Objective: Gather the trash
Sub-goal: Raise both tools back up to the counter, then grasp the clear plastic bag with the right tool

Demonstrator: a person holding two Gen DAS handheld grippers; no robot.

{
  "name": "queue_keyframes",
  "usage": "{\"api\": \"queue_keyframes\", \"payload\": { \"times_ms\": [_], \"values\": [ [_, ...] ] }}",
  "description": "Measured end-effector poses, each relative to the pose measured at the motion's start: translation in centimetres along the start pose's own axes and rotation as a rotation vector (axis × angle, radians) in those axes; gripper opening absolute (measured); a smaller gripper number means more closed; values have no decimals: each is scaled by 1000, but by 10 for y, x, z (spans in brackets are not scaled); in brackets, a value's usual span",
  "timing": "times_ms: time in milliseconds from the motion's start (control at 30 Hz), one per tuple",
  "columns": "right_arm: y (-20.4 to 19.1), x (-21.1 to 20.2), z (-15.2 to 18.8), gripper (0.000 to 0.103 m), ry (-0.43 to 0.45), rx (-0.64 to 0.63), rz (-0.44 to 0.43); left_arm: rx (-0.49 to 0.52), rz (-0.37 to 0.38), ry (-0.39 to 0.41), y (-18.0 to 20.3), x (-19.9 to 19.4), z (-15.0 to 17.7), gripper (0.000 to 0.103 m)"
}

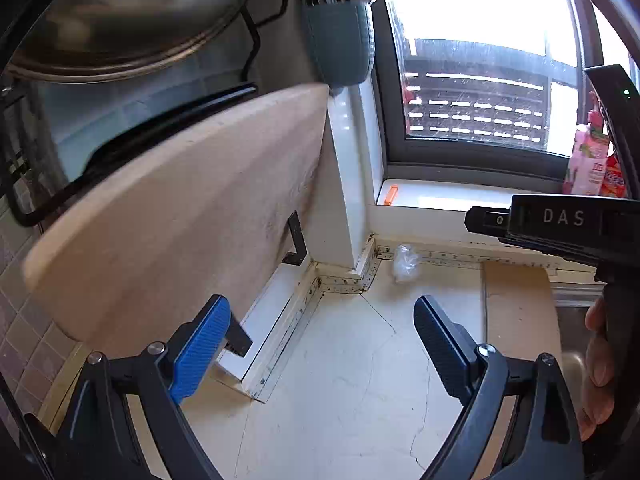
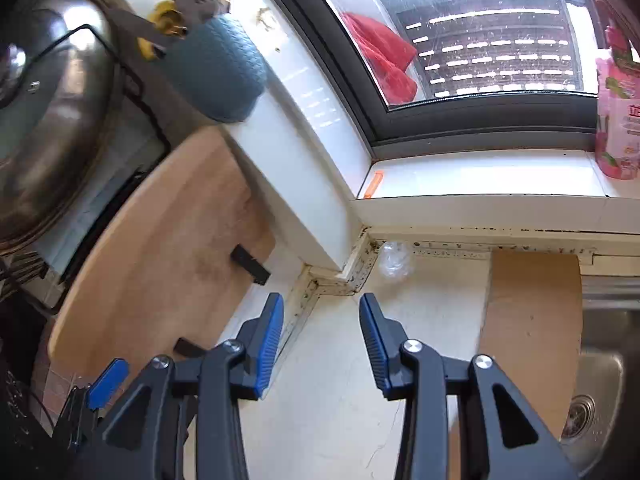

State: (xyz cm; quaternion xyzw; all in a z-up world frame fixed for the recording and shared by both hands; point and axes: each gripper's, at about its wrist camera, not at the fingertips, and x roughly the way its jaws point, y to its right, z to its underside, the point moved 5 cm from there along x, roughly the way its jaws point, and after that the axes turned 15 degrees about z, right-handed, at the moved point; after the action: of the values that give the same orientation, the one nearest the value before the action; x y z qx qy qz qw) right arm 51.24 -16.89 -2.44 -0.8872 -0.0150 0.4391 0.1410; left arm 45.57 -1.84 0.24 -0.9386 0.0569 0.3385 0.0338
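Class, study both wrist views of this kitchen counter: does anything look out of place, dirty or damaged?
Yes. A crumpled clear plastic wrapper lies on the counter in the corner below the windowsill: loose trash. Dark specks dot the sealing strip behind it, like grime, and thin cracks cross the counter.

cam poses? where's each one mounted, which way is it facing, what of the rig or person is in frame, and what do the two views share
Left wrist: on the left gripper, looking along its open fingers at the counter corner under the window; the right gripper's body and the person's hand show at right.
Right wrist: on the right gripper, open, facing the same corner with the sink at right; a left fingertip shows lower left.
Shared: crumpled clear plastic in the corner, leaning cutting board, teal utensil holder, pink bottle.
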Motion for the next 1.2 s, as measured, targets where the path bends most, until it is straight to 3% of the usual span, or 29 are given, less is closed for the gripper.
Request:
{"api": "queue_keyframes", "payload": {
  "times_ms": [133, 300, 533, 733, 800, 867, 900, 1200],
  "values": [
    [21, 85, -14, 40, -70, -5, 7, -35, -54, -54, 2, 75, -7, 86],
    [38, 175, -11, 40, -129, 4, 5, -133, -66, -129, -11, 156, 6, 65],
    [32, 248, 5, 40, -160, -6, 11, -205, -54, -194, -25, 216, 31, 59],
    [36, 281, 12, 39, -174, 1, 70, -214, -28, -225, -26, 238, 43, 59],
    [37, 285, 16, 28, -172, -5, 70, -225, -18, -234, -29, 243, 45, 59],
    [36, 286, 18, 5, -165, -36, 83, -241, -10, -242, -31, 248, 48, 59],
    [36, 285, 19, 1, -167, -46, 88, -250, -7, -245, -33, 249, 50, 59],
    [32, 244, 22, 0, -119, -46, -14, -316, 22, -259, -38, 246, 60, 59]
  ]
}}
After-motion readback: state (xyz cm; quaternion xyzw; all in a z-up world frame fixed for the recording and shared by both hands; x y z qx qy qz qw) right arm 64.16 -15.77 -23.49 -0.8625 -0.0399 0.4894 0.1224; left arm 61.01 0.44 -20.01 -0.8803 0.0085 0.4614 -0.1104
